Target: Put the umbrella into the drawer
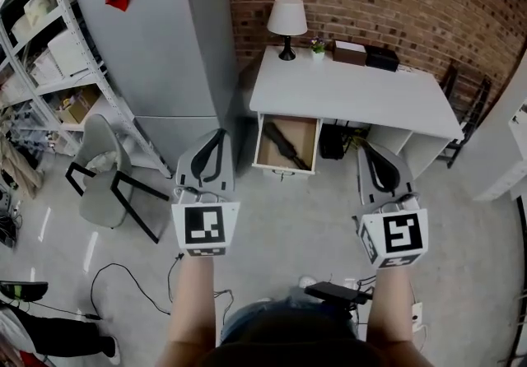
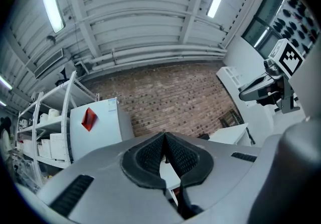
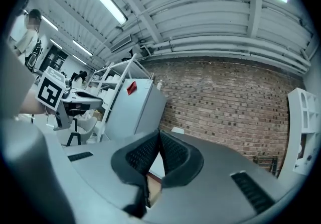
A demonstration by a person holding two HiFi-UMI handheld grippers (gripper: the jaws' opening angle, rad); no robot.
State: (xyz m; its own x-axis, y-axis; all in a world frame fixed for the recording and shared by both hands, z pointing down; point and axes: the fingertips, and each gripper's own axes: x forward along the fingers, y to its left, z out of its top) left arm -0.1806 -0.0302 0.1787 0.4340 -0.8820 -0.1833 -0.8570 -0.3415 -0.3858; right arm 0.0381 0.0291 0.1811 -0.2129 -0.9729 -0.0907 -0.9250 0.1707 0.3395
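A black folded umbrella (image 1: 286, 146) lies slantwise inside the open drawer (image 1: 260, 146) of the white desk (image 1: 354, 94). My left gripper (image 1: 220, 137) is held up in front of the drawer's left side, apart from it, jaws shut and empty. My right gripper (image 1: 366, 151) is to the right of the drawer, also shut with nothing in it. In the left gripper view the pads (image 2: 150, 157) meet at the tip, and the left gripper (image 2: 164, 136) points at the brick wall. The right gripper (image 3: 159, 133) shows the same closed pads (image 3: 175, 153).
A lamp (image 1: 287, 24), a small plant (image 1: 318, 48) and two boxes (image 1: 350, 52) stand at the desk's back edge. A tall grey fridge (image 1: 165, 36) stands left of the desk, with a grey chair (image 1: 103, 164) and shelving (image 1: 41, 44) further left. Cables (image 1: 123, 283) lie on the floor.
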